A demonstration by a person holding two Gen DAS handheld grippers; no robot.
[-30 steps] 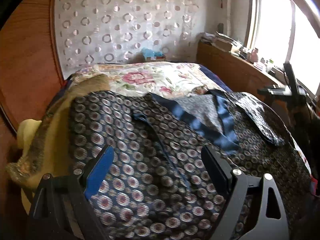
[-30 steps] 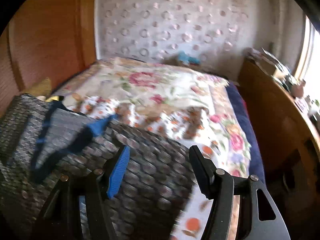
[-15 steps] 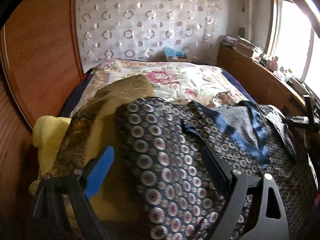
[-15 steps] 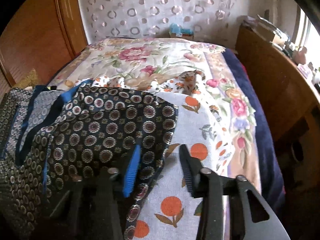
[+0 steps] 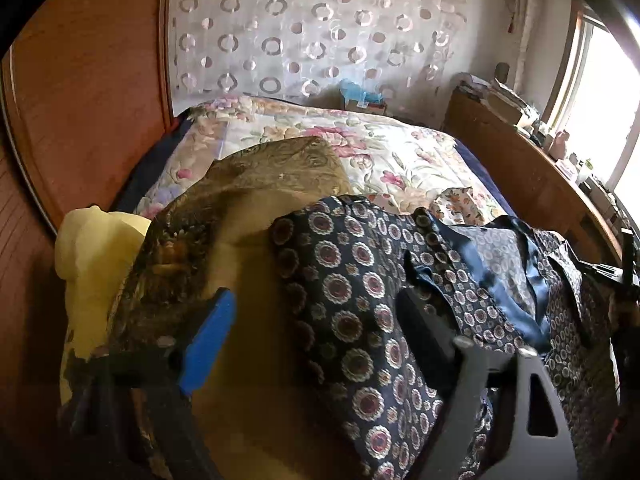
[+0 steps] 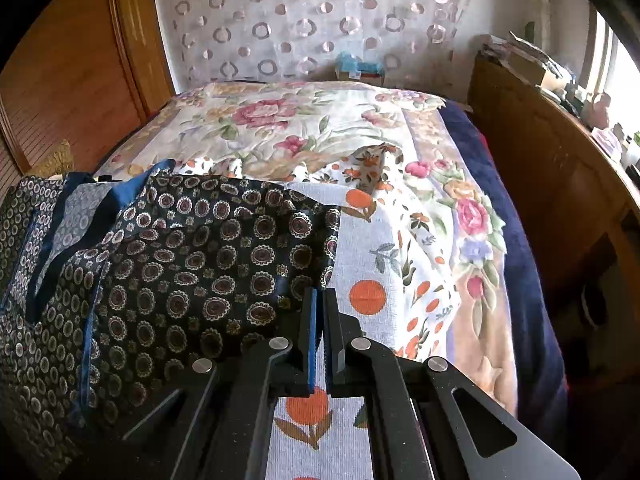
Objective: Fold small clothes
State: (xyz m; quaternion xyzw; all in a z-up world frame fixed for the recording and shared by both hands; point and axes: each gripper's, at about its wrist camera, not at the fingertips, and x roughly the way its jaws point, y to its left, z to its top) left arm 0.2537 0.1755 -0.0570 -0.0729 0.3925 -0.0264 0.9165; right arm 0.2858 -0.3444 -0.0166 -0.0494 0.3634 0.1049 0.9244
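On the floral bed (image 6: 320, 128), the navy medallion-print garment (image 6: 208, 256) lies spread; the right hand-held gripper (image 6: 320, 312) is clenched on its edge, probably to fold it over, while the left hand-held gripper (image 5: 316, 320) hovers released above its other side.

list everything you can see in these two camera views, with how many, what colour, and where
patterned garment: one, navy with medallion print and blue trim, spread on the near bed
orange-print cloth: one, white with orange dots, under the garment's right edge
floral bedspread: one, cream with pink roses, covering the bed
gold fabric: one, olive-gold, left of the garment
yellow item: one, pale yellow, far left
wooden counter: one, brown, right side
left tool: one, black, open over the garment's left edge
right tool: one, black, shut at the garment's right edge
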